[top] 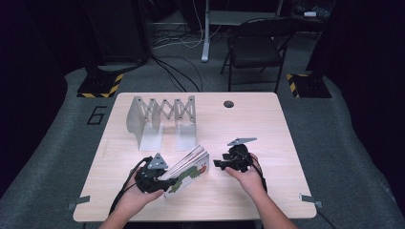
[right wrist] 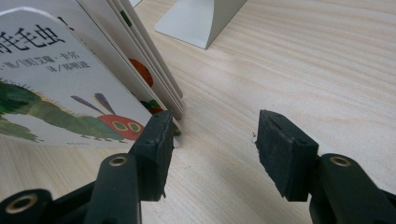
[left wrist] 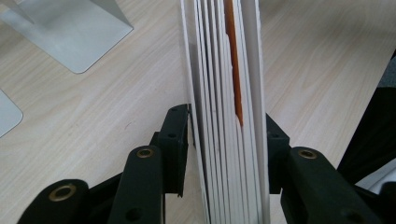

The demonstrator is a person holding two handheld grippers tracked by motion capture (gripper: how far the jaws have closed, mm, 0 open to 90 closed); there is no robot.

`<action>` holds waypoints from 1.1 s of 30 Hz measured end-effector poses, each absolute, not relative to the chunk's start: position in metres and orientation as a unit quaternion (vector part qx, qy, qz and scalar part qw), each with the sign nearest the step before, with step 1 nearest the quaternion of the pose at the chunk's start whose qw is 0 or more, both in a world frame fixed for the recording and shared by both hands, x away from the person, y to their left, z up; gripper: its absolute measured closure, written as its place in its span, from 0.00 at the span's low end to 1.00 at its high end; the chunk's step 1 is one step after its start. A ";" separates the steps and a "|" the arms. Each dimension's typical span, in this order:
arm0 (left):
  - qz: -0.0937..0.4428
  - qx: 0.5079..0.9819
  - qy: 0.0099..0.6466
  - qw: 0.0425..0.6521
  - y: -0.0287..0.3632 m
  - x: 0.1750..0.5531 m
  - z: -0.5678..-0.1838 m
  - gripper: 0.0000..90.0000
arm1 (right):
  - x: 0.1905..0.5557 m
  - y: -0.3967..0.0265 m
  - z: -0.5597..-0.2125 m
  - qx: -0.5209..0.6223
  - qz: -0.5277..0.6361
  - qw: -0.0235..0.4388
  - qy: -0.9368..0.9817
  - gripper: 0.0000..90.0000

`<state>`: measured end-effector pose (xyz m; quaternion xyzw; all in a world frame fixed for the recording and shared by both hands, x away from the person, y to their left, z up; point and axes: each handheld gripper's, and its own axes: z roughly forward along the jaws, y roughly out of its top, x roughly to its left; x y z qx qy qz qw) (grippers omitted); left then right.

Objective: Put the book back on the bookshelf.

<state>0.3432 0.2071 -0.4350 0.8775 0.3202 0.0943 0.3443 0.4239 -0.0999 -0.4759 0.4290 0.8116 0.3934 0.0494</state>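
Book stands tilted on its edge near the front middle of the table, its page stack between the jaws of the left gripper. In the left gripper view one jaw shows a thin gap to the pages, so the hold looks slack (barely a grip). Right gripper sits just beside the cover's corner, jaws apart, nothing between them. Best to square the stack and clamp firmly before lifting. Metal book rack stands behind, apart from the book; its base plates lie near the path.
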 end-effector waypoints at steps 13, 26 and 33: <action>0.091 0.876 0.331 0.338 0.201 0.348 -0.437 0.70 | 0.424 -0.100 -0.477 0.428 0.392 0.049 0.813 0.51; 0.089 0.876 0.338 0.331 0.197 0.350 -0.438 0.70 | 0.424 -0.099 -0.477 0.431 0.391 0.047 0.812 0.51; 0.088 0.879 0.337 0.326 0.195 0.351 -0.438 0.74 | 0.425 -0.099 -0.478 0.429 0.392 0.049 0.812 0.51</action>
